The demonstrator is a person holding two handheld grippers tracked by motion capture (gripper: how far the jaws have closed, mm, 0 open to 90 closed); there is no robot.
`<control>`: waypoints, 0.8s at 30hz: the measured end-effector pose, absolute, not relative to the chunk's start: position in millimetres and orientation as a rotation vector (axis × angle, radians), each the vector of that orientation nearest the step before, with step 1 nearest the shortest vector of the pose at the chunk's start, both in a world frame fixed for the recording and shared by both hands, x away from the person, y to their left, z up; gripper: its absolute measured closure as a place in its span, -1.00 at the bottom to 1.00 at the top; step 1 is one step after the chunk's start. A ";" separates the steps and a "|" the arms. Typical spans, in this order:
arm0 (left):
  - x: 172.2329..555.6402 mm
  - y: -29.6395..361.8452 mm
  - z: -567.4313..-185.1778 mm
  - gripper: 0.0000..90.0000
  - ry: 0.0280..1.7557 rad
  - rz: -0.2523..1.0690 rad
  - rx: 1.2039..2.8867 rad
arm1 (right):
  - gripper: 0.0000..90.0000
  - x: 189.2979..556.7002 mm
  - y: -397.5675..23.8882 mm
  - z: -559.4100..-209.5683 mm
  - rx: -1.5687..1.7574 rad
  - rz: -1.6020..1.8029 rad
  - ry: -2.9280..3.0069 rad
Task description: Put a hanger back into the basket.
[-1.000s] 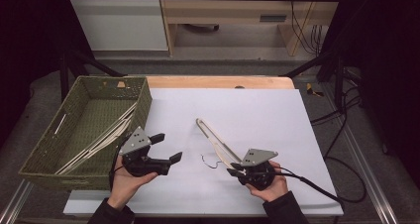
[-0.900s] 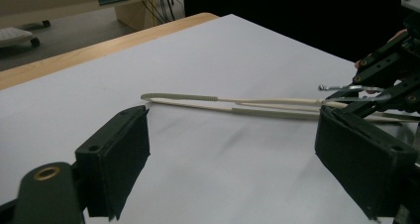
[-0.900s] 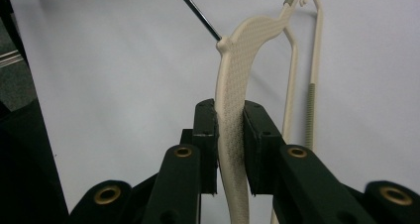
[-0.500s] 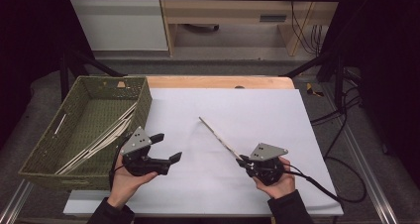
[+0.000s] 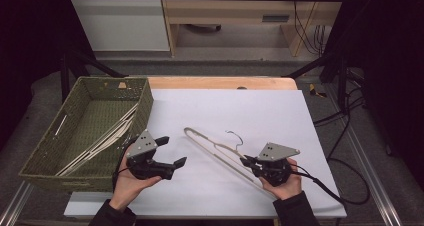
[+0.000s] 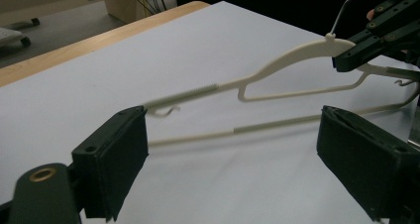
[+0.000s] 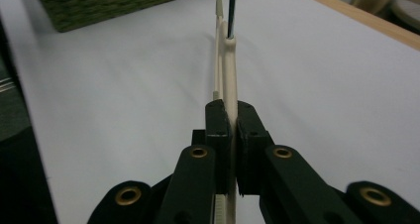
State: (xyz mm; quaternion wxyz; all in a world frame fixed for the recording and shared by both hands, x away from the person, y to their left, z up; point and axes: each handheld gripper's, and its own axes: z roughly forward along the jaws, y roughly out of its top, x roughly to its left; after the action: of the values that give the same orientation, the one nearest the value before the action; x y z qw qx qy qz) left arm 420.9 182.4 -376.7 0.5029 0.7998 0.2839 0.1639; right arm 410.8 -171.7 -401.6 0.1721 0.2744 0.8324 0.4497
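Observation:
A cream plastic hanger with a thin metal hook stretches across the white table from the middle toward the front right. My right gripper is shut on its shoulder near the hook, and its jaws have just been closing on it. In the right gripper view the hanger stands edge-on, pinched between the pads of the right gripper. My left gripper stands open beside the basket, apart from the hanger. In the left gripper view, the left gripper frames the hanger and the right gripper beyond.
A green woven basket sits at the table's left with several cream hangers lying inside. The same basket lies far off in the right gripper view. A wooden strip runs along the table's far edge. A cable trails right.
The hanger has turned in the right gripper's hold, from edge-on to its side, so its hook and both bars show. The right hand shifted slightly. The left gripper stayed put.

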 end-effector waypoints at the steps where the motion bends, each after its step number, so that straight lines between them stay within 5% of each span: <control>1: 420.2 180.3 -377.1 -0.72 0.675 0.387 1.939 | 0.93 410.6 -168.4 -402.2 0.752 1.294 2.385; 12: 408.1 144.7 -387.0 -0.51 0.499 0.350 2.076 | 0.93 402.3 -142.9 -403.1 0.633 1.408 2.530; 24: 404.9 132.8 -393.4 0.11 0.385 0.280 2.188 | 0.93 395.0 -130.0 -402.4 0.526 1.444 2.609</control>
State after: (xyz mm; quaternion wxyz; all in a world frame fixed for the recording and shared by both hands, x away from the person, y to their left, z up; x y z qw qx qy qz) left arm 404.9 132.8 -393.4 0.4363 0.8793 0.1546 0.1124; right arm 395.0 -130.0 -402.4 0.0567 0.1734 0.8603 0.4760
